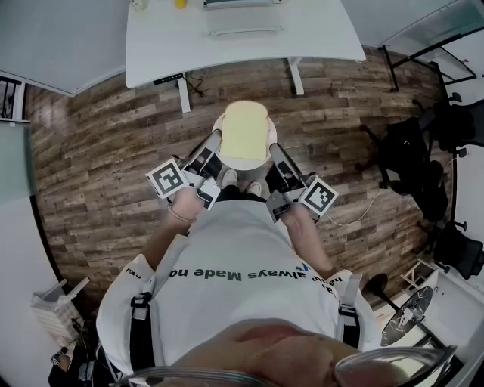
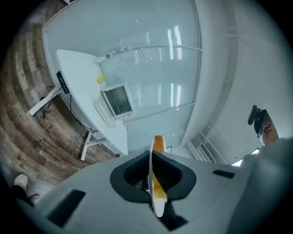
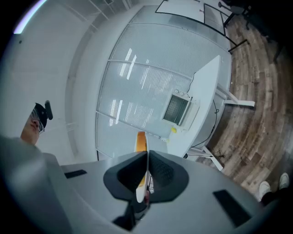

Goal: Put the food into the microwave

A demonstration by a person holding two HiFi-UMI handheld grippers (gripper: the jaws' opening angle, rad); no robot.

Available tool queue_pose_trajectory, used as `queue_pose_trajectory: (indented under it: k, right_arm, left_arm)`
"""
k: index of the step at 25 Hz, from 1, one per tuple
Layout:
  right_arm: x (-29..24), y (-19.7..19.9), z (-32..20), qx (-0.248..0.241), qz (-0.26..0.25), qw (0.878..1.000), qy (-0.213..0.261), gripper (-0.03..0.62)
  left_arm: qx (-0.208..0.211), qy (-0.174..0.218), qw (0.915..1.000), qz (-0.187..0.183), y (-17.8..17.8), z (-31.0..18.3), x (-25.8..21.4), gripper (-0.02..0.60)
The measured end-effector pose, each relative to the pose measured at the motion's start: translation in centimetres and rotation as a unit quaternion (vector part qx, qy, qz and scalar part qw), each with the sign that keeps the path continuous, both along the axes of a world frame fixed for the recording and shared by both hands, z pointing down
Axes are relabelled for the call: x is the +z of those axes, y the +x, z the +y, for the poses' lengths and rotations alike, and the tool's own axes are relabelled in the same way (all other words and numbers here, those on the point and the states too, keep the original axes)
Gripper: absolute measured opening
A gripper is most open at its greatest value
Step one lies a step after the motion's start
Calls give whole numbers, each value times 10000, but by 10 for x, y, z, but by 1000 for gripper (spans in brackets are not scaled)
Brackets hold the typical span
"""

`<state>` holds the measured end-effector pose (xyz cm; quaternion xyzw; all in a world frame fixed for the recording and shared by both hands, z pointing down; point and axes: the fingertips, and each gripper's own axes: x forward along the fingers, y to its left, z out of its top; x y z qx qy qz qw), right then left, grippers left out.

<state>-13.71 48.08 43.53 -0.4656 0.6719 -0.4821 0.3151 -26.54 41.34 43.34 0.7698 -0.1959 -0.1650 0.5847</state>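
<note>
A pale yellow slice of bread (image 1: 244, 130) lies on a round white plate (image 1: 218, 124) held level in front of the person, above the wooden floor. My left gripper (image 1: 214, 148) is shut on the plate's left rim and my right gripper (image 1: 274, 153) is shut on its right rim. In the left gripper view the plate (image 2: 151, 161) shows edge-on between the jaws of my left gripper (image 2: 152, 157), with the bread (image 2: 158, 143) sticking out beyond. The right gripper view shows the same for my right gripper (image 3: 146, 165), the plate (image 3: 146, 167) and the bread (image 3: 140, 140). The microwave (image 2: 117, 100) (image 3: 176, 109) stands on the white table ahead.
The white table (image 1: 227, 41) stands ahead against a frosted glass wall, with a small yellow object (image 1: 180, 4) on it. Black office chairs (image 1: 412, 162) crowd the right side. Another white surface (image 1: 11, 227) edges the left. The person's shoes (image 1: 229, 178) are below the plate.
</note>
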Motion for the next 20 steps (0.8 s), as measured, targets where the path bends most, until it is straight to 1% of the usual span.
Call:
queue_pose_trajectory:
  k: [6, 11, 13, 20]
  right_arm:
    - [0, -1, 2, -8, 39, 10000, -33, 20]
    - [5, -9, -2, 81, -217, 9997, -45, 20]
    - [6, -12, -6, 101, -251, 9996, -67, 20]
    - [7, -10, -23, 56, -165, 9998, -28, 20]
  left_arm:
    - [-11, 7, 10000, 2, -1, 4, -1, 18]
    - [31, 1, 10000, -83, -10, 0, 6, 18]
    - [29, -44, 10000, -50, -13, -4, 7, 18]
    - [32, -56, 10000, -21, -12, -19, 9, 18]
